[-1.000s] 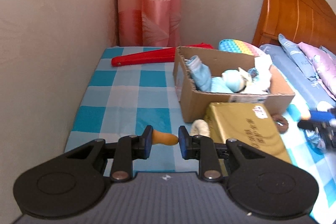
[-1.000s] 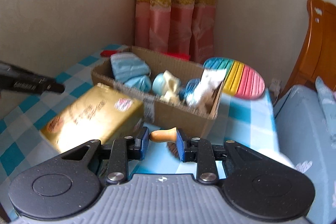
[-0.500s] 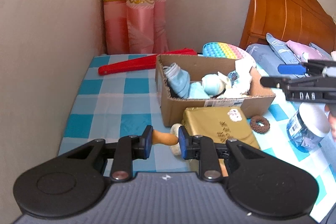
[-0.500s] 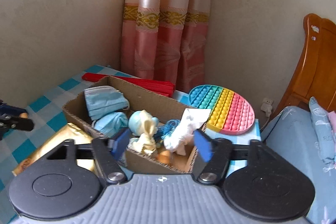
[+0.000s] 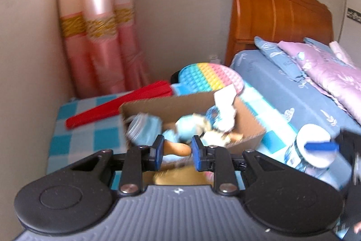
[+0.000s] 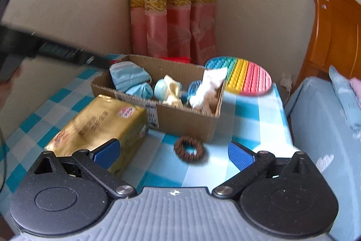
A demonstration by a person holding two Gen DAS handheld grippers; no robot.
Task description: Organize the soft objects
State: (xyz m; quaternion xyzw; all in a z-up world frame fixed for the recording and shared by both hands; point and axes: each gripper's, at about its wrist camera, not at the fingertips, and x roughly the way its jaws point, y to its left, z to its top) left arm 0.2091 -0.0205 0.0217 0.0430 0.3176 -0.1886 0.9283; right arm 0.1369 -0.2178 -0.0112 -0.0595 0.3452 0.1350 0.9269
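Observation:
My left gripper point(image 5: 176, 150) is shut on a small tan-orange soft piece point(image 5: 178, 149), held just in front of the open cardboard box point(image 5: 248, 125). The box point(image 6: 185, 119) holds blue face masks point(image 6: 129, 76), a pale blue ball and white cloth. My right gripper point(image 6: 173, 155) has its jaws opening wide; a brown hair scrunchie point(image 6: 189, 151) lies on the checked cloth between them, untouched by the pads. The left gripper's black arm point(image 6: 56, 51) shows at the upper left of the right wrist view.
A gold foil package point(image 6: 99, 125) lies against the box's near side. Behind the box are a rainbow pop-it mat point(image 6: 246, 76) and a red folded fan point(image 5: 117, 105). A white-lidded jar point(image 5: 313, 150) stands by the blue bedding point(image 5: 282, 92); walls and curtain close the left.
My right gripper let go of its tan piece over the box, opened wide and drew back to above the scrunchie. The left gripper rose and swung toward the box with its piece.

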